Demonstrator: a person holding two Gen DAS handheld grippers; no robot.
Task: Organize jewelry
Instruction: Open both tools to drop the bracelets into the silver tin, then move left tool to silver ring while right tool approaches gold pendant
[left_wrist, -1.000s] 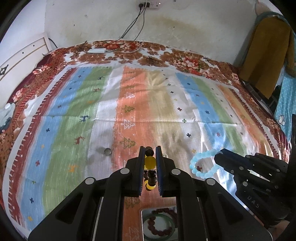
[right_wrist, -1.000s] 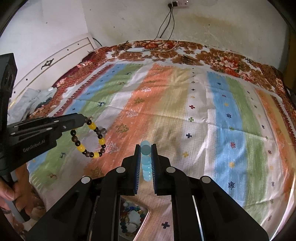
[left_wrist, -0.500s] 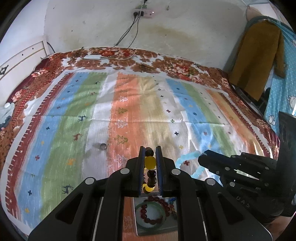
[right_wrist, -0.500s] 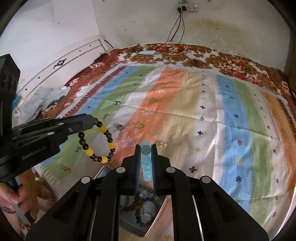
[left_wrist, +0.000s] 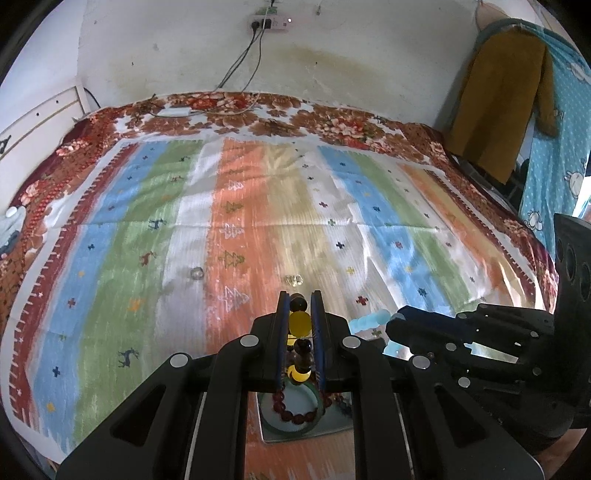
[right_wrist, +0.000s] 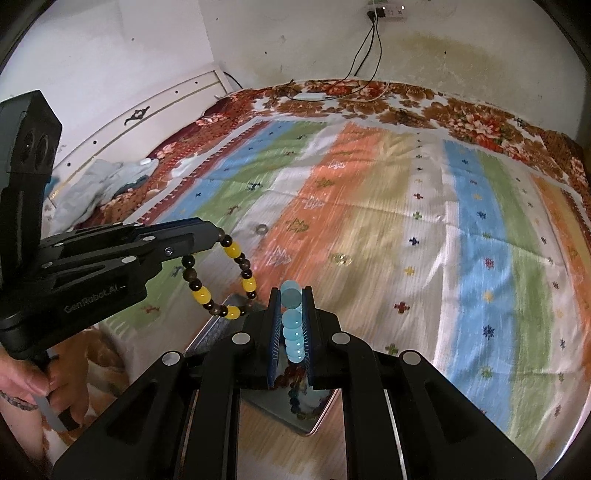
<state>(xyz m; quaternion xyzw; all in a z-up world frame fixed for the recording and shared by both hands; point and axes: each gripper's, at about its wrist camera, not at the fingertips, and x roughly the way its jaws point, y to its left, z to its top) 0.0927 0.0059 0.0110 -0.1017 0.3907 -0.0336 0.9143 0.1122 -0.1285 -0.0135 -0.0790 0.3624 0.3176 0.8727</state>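
Note:
My left gripper is shut on a yellow-and-brown bead bracelet, which hangs as a loop in the right wrist view. My right gripper is shut on a pale blue bead bracelet, seen beside its tips in the left wrist view. Both hang above a metal tray near the bed's front edge. The tray holds a green bangle, a dark red bead bracelet and other beads. It also shows in the right wrist view.
Two small rings lie on the striped bedspread: a dark one on the white stripe and a clear one ahead of my left gripper. A headboard is at the left, the wall with cables behind, hanging clothes at the right.
Both grippers have pulled back toward the bed's front edge with their bracelets. The tray has come further into view under both of them.

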